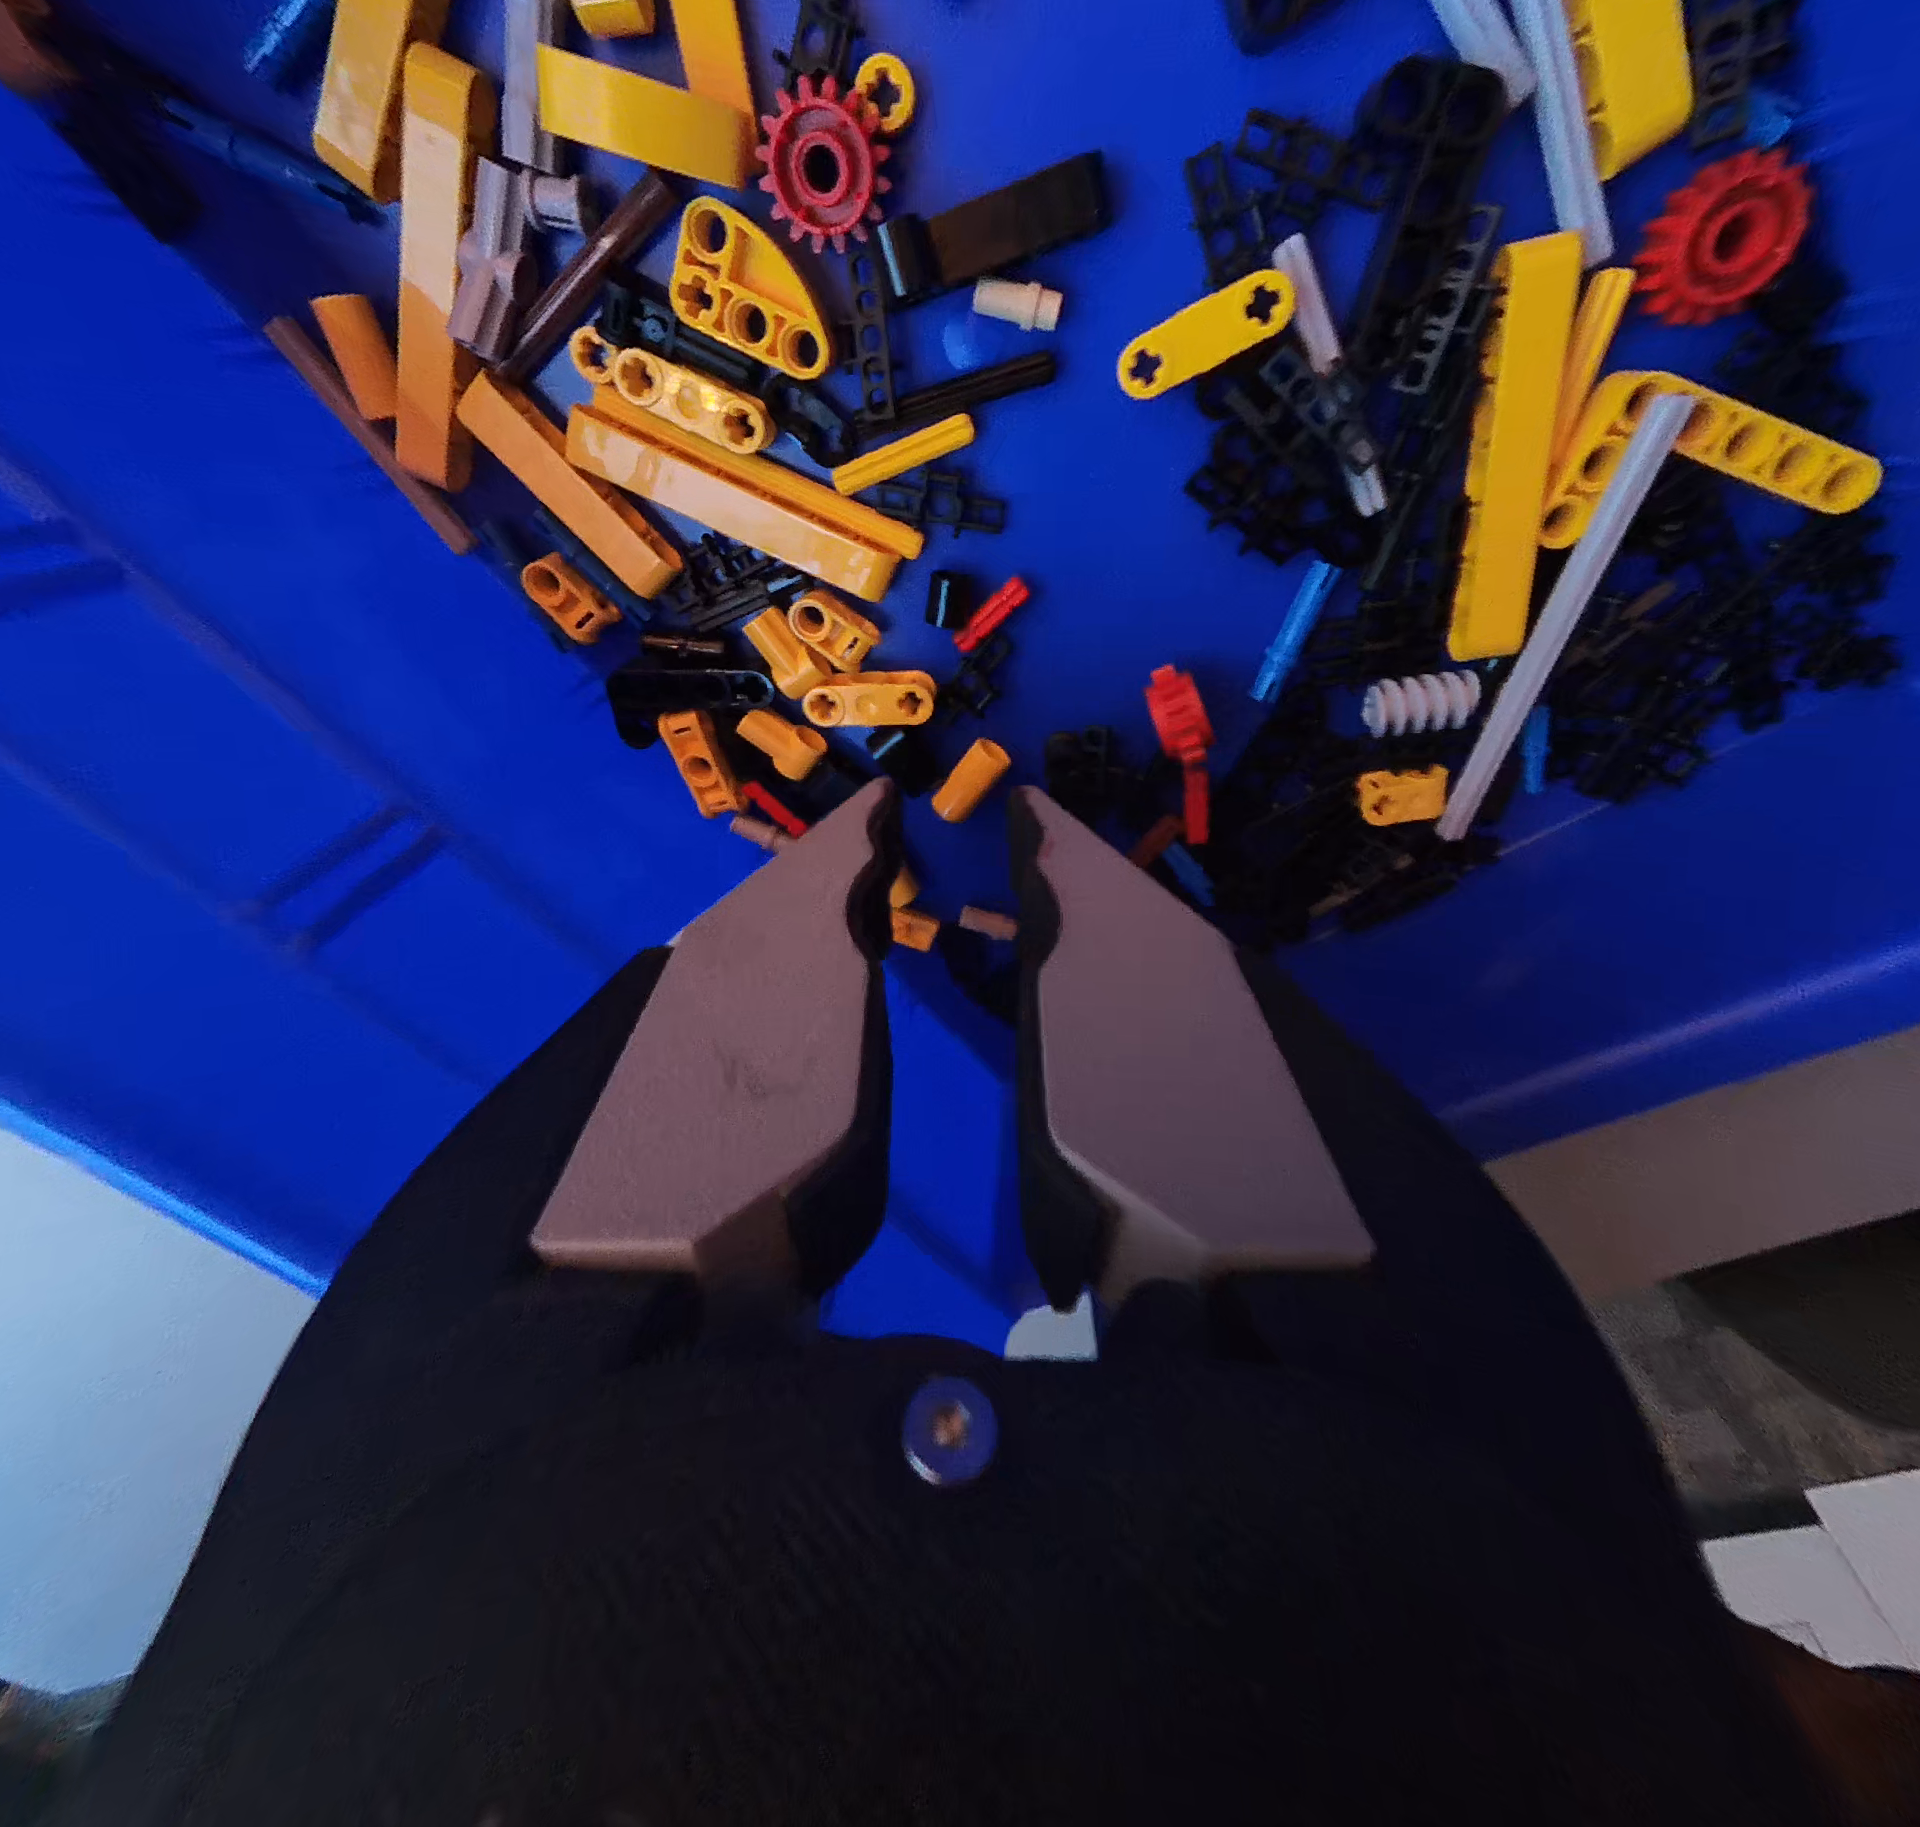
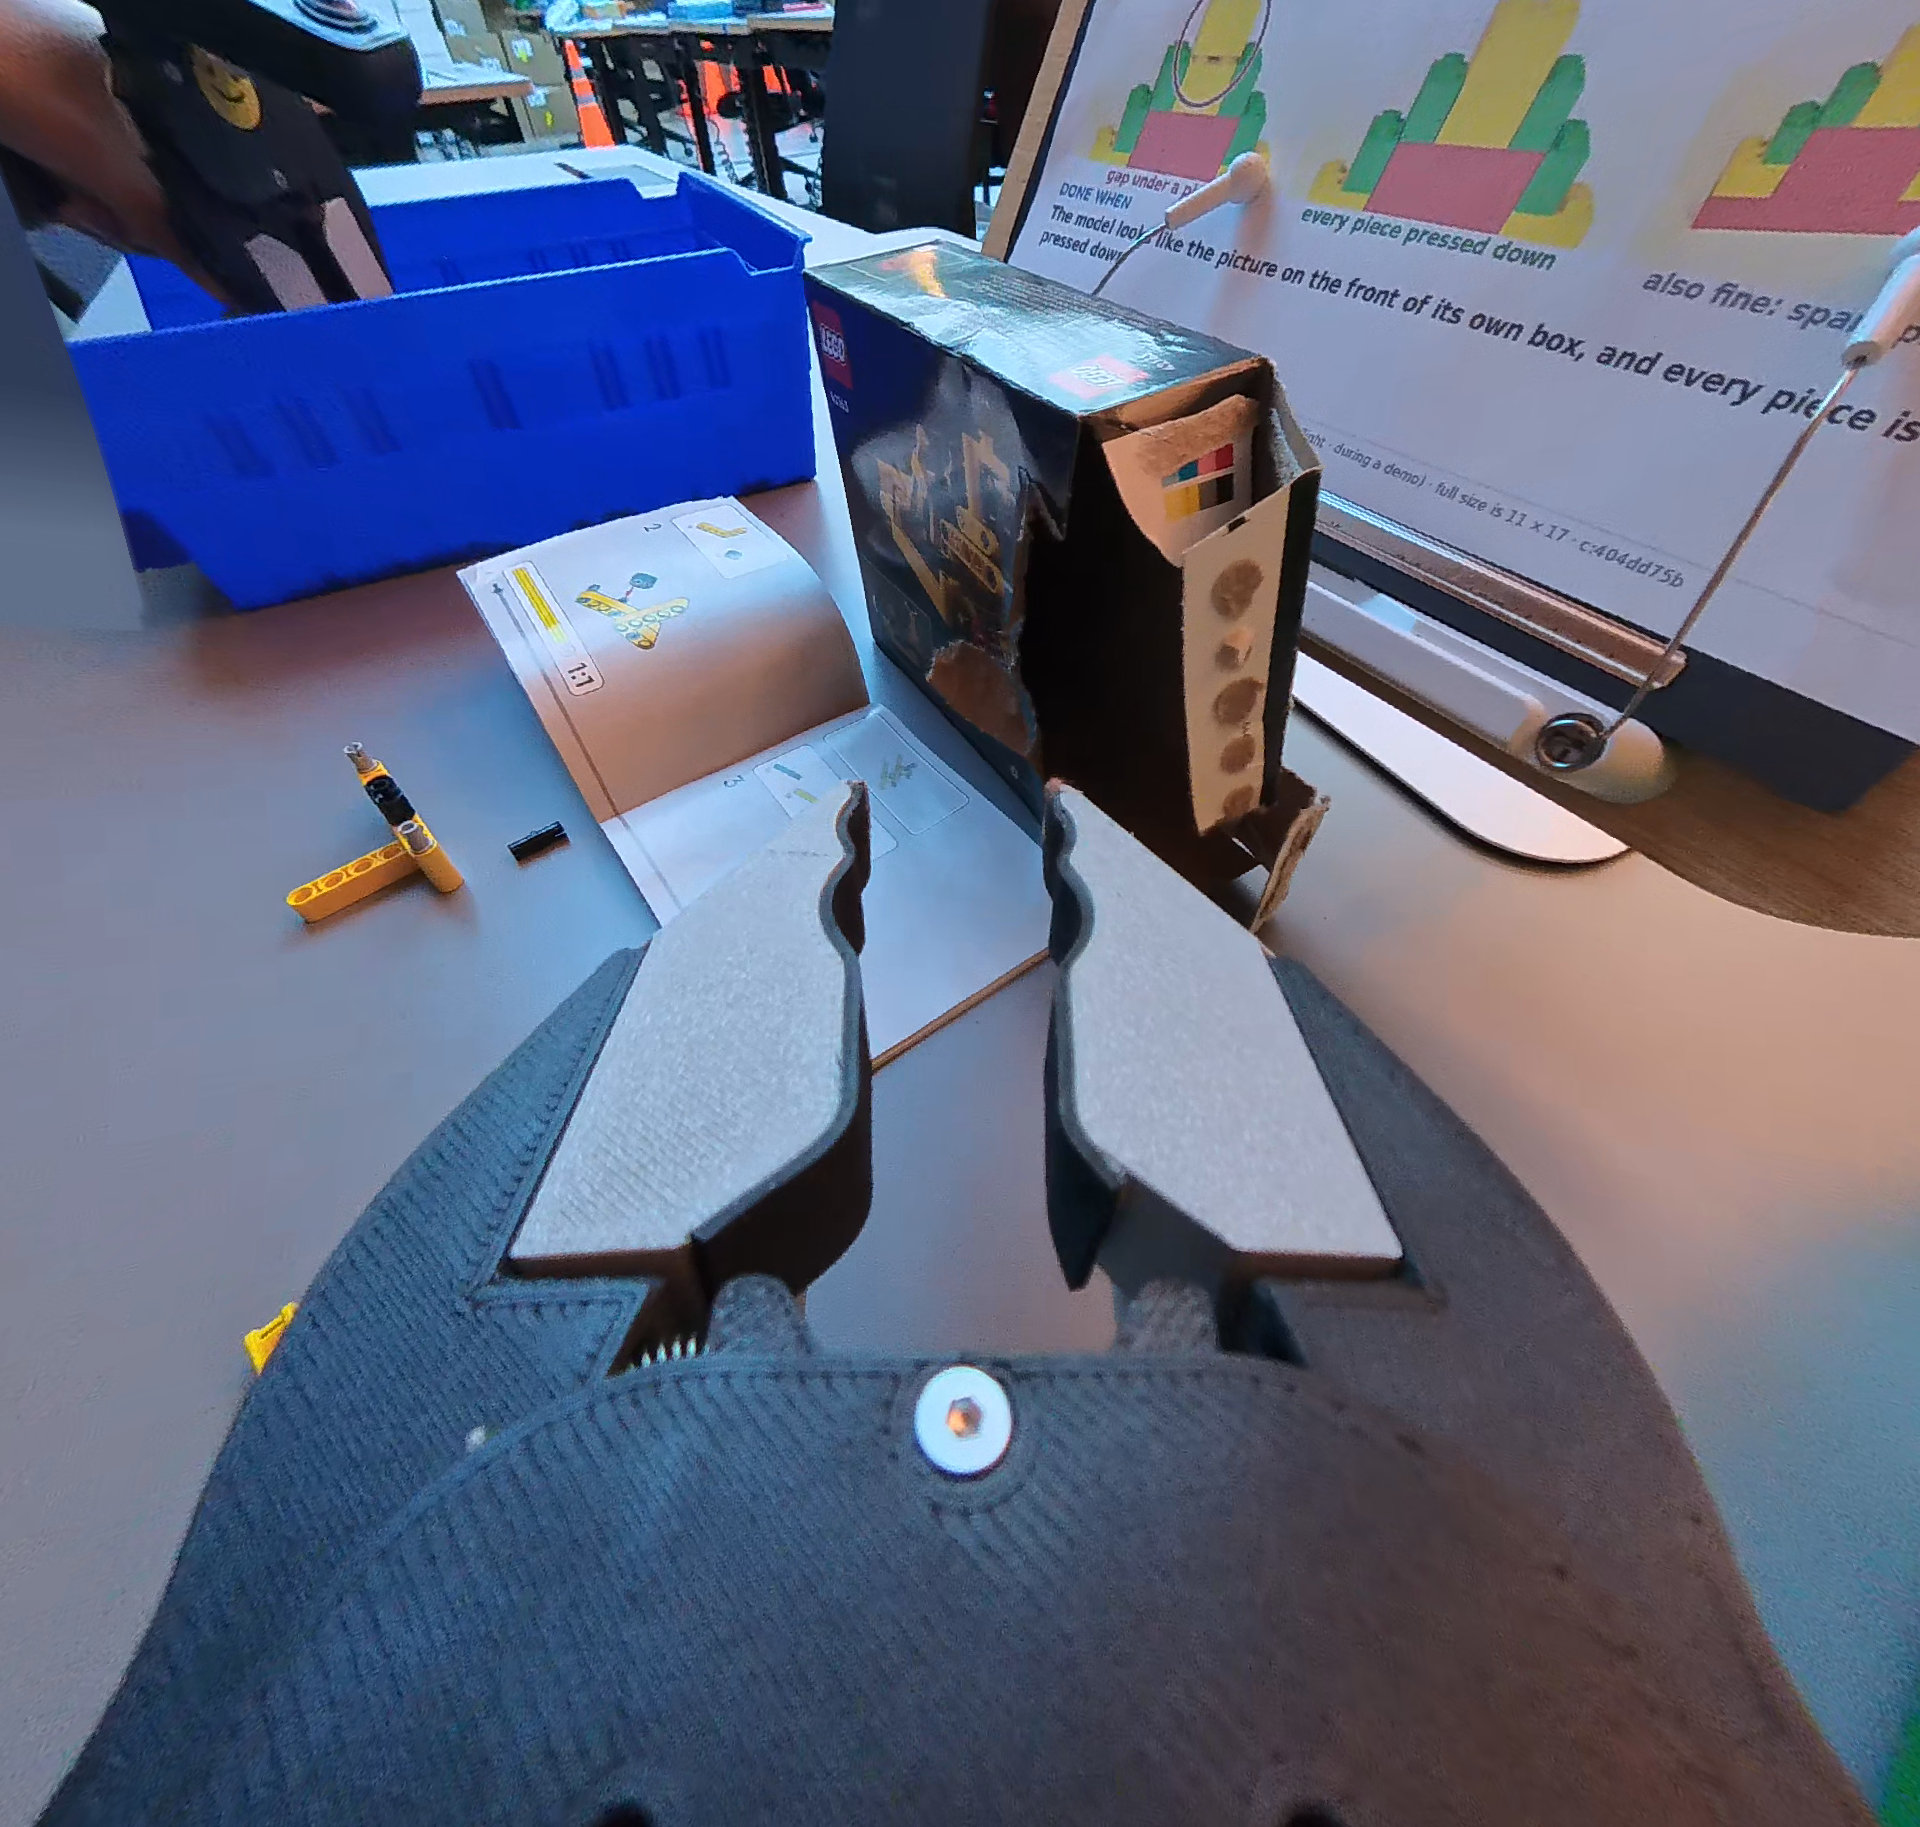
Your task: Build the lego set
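My left gripper (image 1: 951,806) is open and empty, held over the blue bin (image 1: 260,738), which holds several loose yellow, black, red and grey pieces. A small yellow connector (image 1: 970,778) lies just beyond its fingertips. A red gear (image 1: 821,162) lies farther in. My right gripper (image 2: 951,806) is open and empty above the grey table (image 2: 260,1102). A small yellow assembly (image 2: 384,842) with grey pins lies on the table to its left, a black pin (image 2: 538,839) beside it. The left gripper (image 2: 301,271) also shows reaching into the blue bin (image 2: 468,406).
An open instruction booklet (image 2: 748,738) lies ahead of my right gripper. The torn set box (image 2: 1039,530) stands behind it. A printed sheet on a stand (image 2: 1507,219) rises at the right. A yellow piece (image 2: 268,1336) peeks out by my right gripper's left edge. My right fingertips sit around 50 cm from my left ones. To reach the red gear (image 1: 821,162) in a straight line is about 9 cm for my left fingers, about 40 cm for my right.
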